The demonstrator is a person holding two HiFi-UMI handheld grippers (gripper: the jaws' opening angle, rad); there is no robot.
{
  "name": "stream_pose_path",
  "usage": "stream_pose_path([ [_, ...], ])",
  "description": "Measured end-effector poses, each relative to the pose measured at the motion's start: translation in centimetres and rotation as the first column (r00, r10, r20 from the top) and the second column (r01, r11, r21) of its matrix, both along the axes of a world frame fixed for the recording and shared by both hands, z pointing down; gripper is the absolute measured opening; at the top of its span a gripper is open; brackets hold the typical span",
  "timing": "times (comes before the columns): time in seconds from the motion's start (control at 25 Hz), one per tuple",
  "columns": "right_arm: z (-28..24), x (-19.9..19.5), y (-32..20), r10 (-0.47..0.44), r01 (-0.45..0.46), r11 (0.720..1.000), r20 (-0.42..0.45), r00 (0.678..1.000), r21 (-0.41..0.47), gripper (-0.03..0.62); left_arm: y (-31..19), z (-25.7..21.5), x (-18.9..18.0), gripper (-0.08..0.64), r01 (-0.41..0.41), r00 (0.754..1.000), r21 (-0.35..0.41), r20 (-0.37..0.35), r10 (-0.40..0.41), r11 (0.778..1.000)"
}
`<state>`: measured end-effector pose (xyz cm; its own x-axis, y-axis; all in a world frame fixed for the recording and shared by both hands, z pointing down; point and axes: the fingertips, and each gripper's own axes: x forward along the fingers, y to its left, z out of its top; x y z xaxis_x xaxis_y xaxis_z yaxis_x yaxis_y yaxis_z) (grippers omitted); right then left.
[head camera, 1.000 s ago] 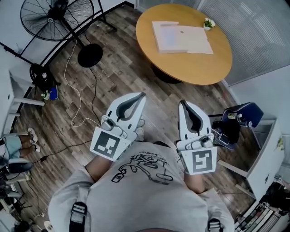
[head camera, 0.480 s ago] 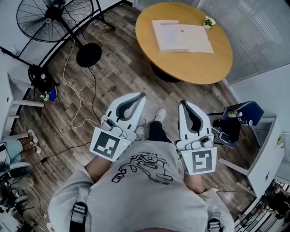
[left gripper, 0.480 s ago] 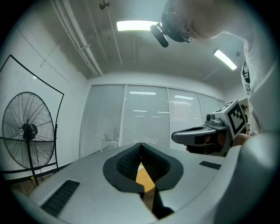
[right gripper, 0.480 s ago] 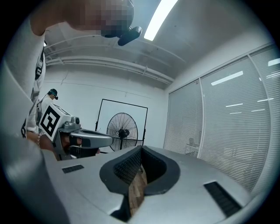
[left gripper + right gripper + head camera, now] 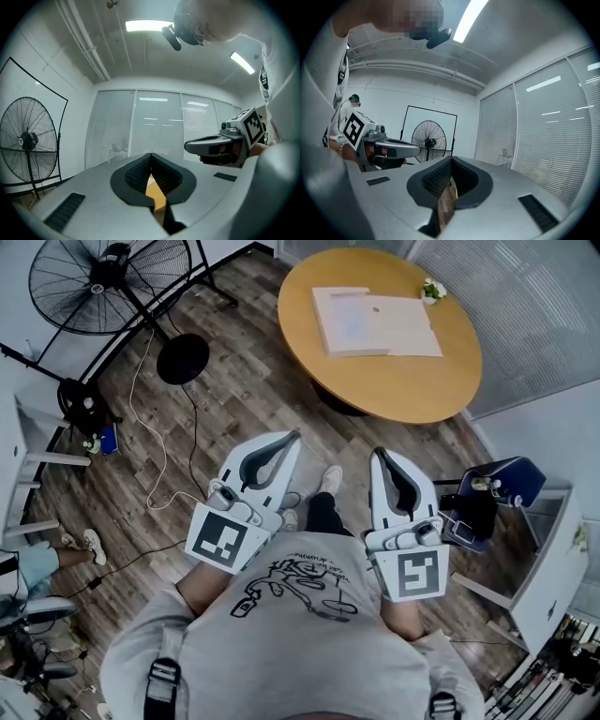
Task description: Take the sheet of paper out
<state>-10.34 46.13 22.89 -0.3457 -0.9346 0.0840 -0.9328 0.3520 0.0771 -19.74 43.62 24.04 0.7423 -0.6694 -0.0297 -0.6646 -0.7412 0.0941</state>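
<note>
A pale flat folder with a white sheet of paper beside it lies on the round wooden table, far ahead of me. My left gripper and right gripper are held side by side in front of my chest, above the floor and well short of the table. Both are shut with nothing between the jaws. In the left gripper view the left gripper has its pads pressed together, and a strip of the table shows under them. The right gripper view shows the right gripper shut the same way.
A standing fan with a round base stands at the left, and a white cable trails over the wood floor. A small plant pot sits on the table. A blue chair and a white desk stand at the right.
The table has come slightly closer in the head view and a shoe now shows between the grippers. Both grippers keep the same pose and stay shut.
</note>
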Motion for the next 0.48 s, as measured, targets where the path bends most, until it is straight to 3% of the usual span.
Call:
stream_pose_path([
  [0.28,0.3,2.7,-2.8,0.003,-0.003,1.0,0.006,1.0,-0.001,0.008,-2.7,0.6,2.5,0.021,-0.005,0.999,-0.006,0.043,0.005,1.0],
  [0.4,0.3,3.9,-4.1,0.001,-0.001,1.0,0.002,1.0,0.001,0.008,-4.1,0.2,3.8,0.021,0.002,1.0,0.001,0.004,-0.002,1.0],
  [0.48,0.3,4.7,-5.0,0.001,-0.001,1.0,0.003,1.0,0.003,0.008,-4.9,0.4,4.6,0.021,0.001,1.0,-0.004,0.019,-0.001,1.0],
])
